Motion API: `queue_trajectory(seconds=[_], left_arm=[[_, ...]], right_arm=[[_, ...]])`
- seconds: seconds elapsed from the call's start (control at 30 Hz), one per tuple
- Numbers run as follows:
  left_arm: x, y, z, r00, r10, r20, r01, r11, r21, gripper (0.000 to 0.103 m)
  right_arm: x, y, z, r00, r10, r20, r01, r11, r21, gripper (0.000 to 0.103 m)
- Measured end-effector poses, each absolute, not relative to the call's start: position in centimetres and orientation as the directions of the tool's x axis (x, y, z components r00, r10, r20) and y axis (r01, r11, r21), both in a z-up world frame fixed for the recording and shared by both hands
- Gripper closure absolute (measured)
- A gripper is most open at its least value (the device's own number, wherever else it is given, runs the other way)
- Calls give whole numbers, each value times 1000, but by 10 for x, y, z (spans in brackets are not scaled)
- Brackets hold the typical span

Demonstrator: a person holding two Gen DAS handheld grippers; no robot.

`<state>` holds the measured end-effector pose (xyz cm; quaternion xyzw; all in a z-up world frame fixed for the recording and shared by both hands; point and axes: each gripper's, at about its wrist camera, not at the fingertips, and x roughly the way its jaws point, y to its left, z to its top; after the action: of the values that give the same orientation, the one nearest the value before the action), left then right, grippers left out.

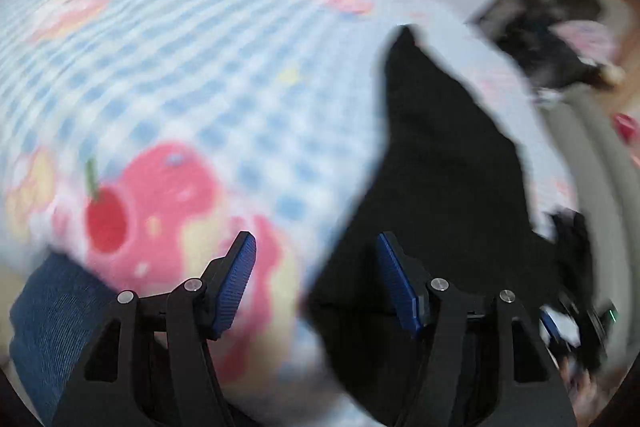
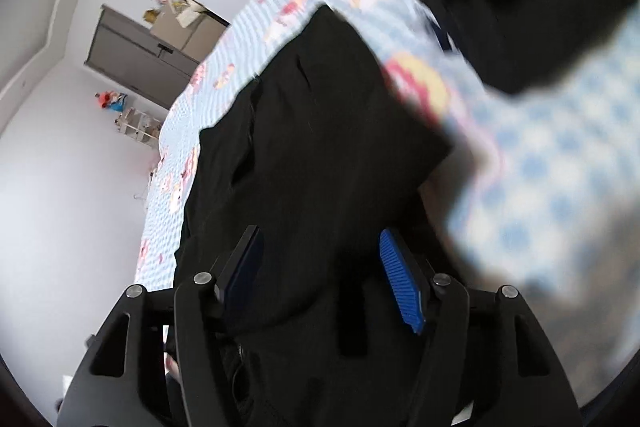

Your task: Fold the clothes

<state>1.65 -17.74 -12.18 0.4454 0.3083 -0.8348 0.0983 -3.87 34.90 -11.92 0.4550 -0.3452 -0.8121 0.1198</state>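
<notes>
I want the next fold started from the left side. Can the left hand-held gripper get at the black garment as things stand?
Probably yes. The left hand-held gripper is open and holds nothing, and the black garment lies flat on the checked bedsheet just ahead of its right finger, with nothing lying over that edge.

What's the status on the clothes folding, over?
Left gripper open, empty, over the checked sheet. Right gripper open astride the black garment, pads not seen pressing. Nothing in the way.
</notes>
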Motion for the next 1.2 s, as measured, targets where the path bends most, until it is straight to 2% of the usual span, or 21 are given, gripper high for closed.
queue_trajectory(seconds=[0.07, 0.1, 0.17, 0.2, 0.23, 0.3, 0.33, 0.47, 0.6, 0.7, 0.8, 0.83, 0.93, 1.03, 1.13, 1.2], left_arm=[[15, -172, -124, -555, 91, -827, 461, -794, -397, 38], [17, -168, -119, -566, 97, -819, 436, -808, -397, 38], [21, -160, -113, -580, 109, -807, 389, -834, -392, 37], [23, -159, -111, -578, 107, -809, 384, -839, -385, 36], [25, -160, -108, -573, 98, -814, 393, -839, -378, 36], [29, -162, -105, -557, 89, -825, 409, -835, -367, 36], [30, -163, -102, -551, 84, -830, 412, -838, -358, 36], [24, -159, -78, -566, 43, -823, 382, -871, -309, 36], [18, -156, -78, -608, 73, -791, 339, -876, -342, 36], [1, -146, -100, -580, 144, -801, 269, -895, -355, 38], [-19, -129, -133, -414, 101, -905, 275, -934, -230, 39], [-18, -129, -135, -405, 101, -909, 281, -932, -229, 39], [-12, -128, -112, -474, 102, -875, 276, -926, -257, 40], [-11, -116, -89, -581, 88, -809, 205, -946, -251, 40], [-28, -102, -115, -510, 130, -850, 185, -949, -255, 36], [-40, -93, -138, -408, 78, -910, 220, -958, -181, 40]], right_arm=[[-41, 346, -128, -544, -500, -674, -129, -743, 656, 37], [-45, 344, -131, -542, -495, -679, -122, -754, 646, 28], [-54, 338, -137, -539, -483, -690, -103, -775, 623, 25], [-59, 335, -140, -537, -477, -695, -94, -785, 612, 31], [-65, 331, -137, -547, -464, -697, -78, -801, 594, 55], [-75, 321, -124, -585, -408, -701, -34, -851, 524, 86], [-77, 316, -113, -611, -366, -702, -14, -881, 472, 90], [-95, 303, -57, -671, -338, -659, 113, -926, 360, 92], [-106, 311, -26, -734, -287, -615, 110, -944, 310, 92], [-114, 322, -62, -669, -275, -691, 55, -945, 323, 92], [-122, 329, -113, -557, -277, -783, -5, -941, 337, 92], [-125, 332, -130, -518, -278, -809, -25, -940, 340, 92], [-124, 339, -133, -539, -290, -791, -44, -928, 369, 92], [-124, 335, -122, -565, -266, -781, -20, -942, 336, 92], [-123, 329, -118, -575, -241, -782, 8, -957, 289, 92], [-125, 327, -121, -549, -241, -800, -2, -957, 290, 91]])
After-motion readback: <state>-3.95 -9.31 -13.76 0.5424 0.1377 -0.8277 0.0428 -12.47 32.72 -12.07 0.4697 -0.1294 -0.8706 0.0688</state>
